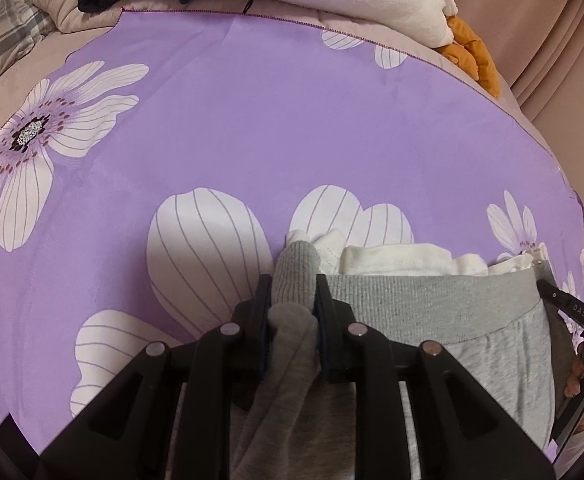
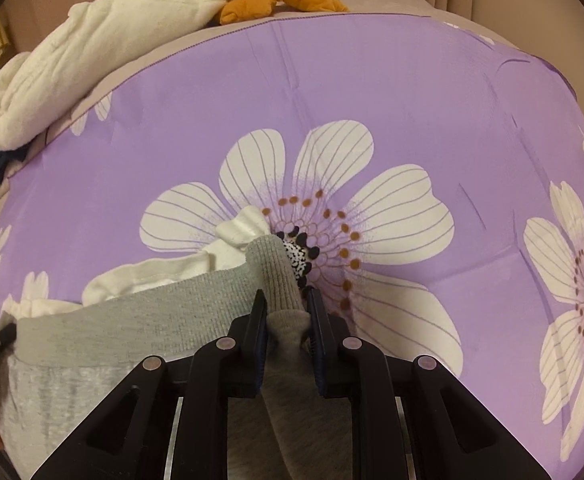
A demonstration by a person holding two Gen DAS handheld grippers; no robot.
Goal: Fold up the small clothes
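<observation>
The left gripper [image 1: 292,296] and right gripper [image 2: 286,312] each pinch a waistband corner of the grey pants [image 1: 432,304] (white inside), stretching them flat near the purple sheet's [image 1: 272,120] near edge.

Grey pants [image 1: 472,344] lower part cut off by frame edge.

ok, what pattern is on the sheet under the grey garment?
Purple sheet with large white flowers, dark-dotted centres. Clearest in the right wrist view.
</observation>
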